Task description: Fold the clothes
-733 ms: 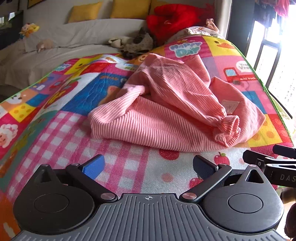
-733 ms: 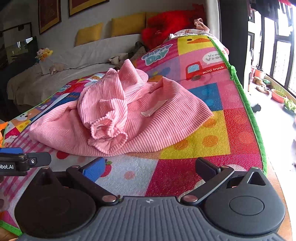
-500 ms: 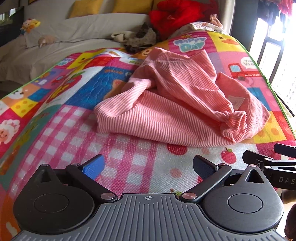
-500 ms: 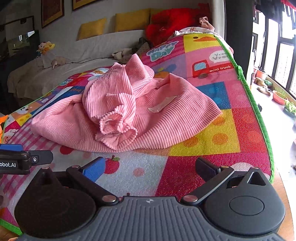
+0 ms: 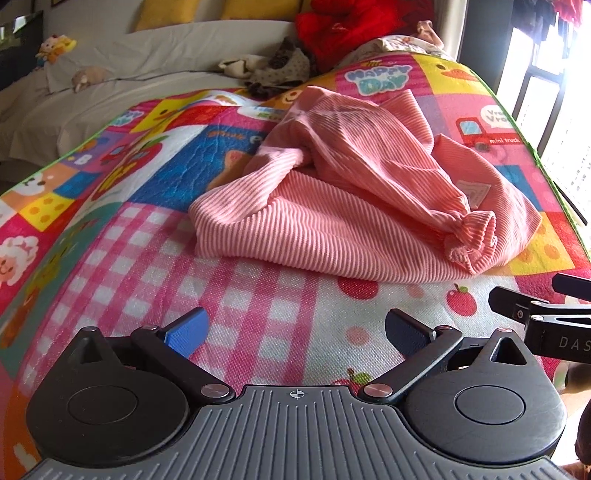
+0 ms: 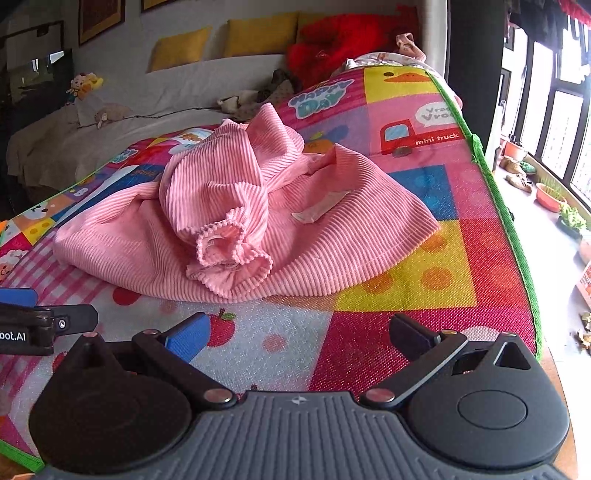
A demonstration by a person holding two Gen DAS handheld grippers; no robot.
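The left gripper [image 5: 295, 332] has its jaws spread wide with nothing between them, poised over the pink-checked part of a colourful play mat [image 5: 122, 266]. The right gripper [image 6: 299, 334] is spread just as wide and also empty, over the white apple-printed patch of the mat, near its green-edged right border. The two sit side by side: in the left wrist view the right gripper's black finger pokes in from the right edge, and in the right wrist view the left gripper's blue-padded finger comes in from the left edge.

The mat covers the surface in front, printed with cartoon animals, a duck, a red truck and the words "HAPPY DAY". Behind it stands a sofa [image 6: 155, 110] under a pale cover, with yellow cushions [image 6: 258, 35] along its back and a red plush heap [image 6: 343, 37] at one end.

A pink ribbed garment [image 5: 332, 206] lies crumpled in the middle of the mat, ahead of both grippers and touched by neither. From the left gripper it sits forward and slightly to the right; from the right gripper, forward and to the left. One sleeve is flopped across the body, its ruffled cuff [image 6: 229, 251] at the near edge facing the grippers. A small white label [image 6: 319, 210] shows on the fabric to the cuff's right.
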